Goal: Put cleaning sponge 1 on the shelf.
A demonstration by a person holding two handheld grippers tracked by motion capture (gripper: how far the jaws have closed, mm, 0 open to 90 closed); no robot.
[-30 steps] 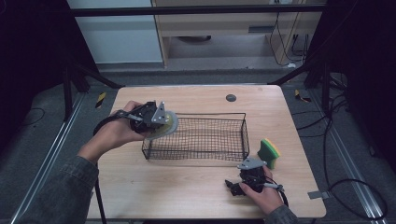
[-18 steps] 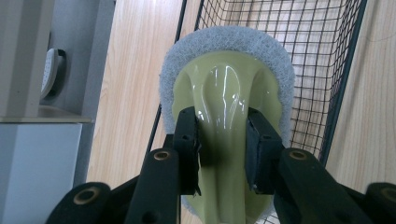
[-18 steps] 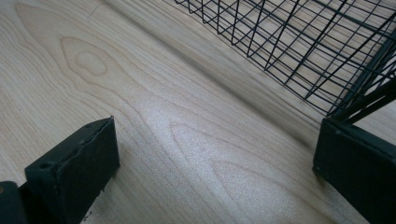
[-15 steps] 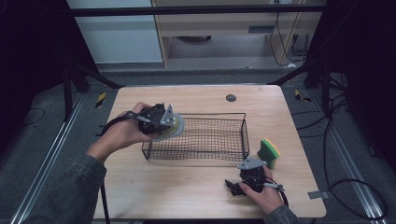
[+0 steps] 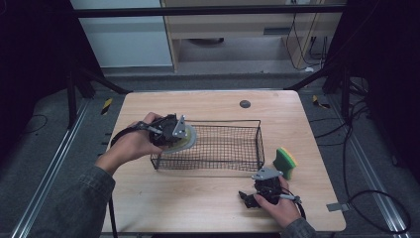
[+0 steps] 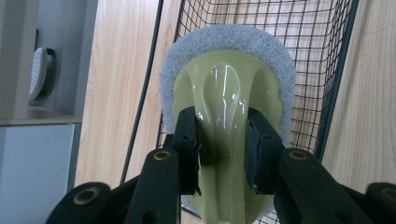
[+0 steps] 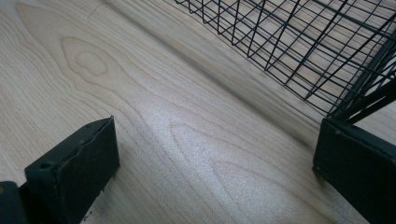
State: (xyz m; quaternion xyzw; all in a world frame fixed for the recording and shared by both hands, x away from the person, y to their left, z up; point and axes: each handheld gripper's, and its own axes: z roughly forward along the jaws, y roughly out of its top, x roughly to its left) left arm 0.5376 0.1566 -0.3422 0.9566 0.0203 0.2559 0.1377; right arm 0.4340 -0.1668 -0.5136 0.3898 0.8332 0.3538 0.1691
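Note:
A black wire basket stands in the middle of the wooden table. My left gripper hovers over the basket's left end, shut on a pale green scrubber with a white pad rim. In the left gripper view the two black pads pinch the scrubber's glossy green handle above the basket's mesh. My right gripper rests on the table near the front edge, right of centre. Its jaws stand wide open in the right gripper view, with only bare wood between them, and the basket's corner lies just ahead.
A green and yellow sponge lies on the table to the right of the basket. A small dark round disc sits near the table's far edge. Black frame bars and cables surround the table.
My left gripper has carried the scrubber a little to the right, over the basket's left end. The right gripper has stayed put.

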